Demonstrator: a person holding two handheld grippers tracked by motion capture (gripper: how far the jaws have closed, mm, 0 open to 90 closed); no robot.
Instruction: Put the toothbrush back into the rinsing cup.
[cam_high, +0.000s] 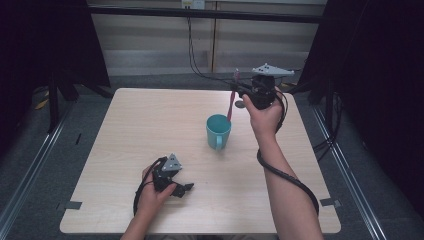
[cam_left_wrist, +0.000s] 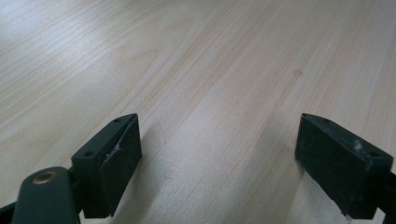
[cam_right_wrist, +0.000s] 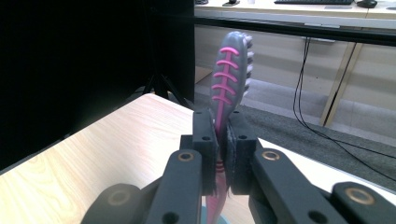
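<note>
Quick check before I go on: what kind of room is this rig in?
Probably a lab or office recording bay: a bare wooden table flanked by black curtains, and, behind the toothbrush in the right gripper view, a desk holding a keyboard.

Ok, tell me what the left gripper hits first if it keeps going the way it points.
Probably the bare wooden table: the left gripper, open, looks low along the tabletop, with nothing between or ahead of its jaws as far as its view shows.
</note>
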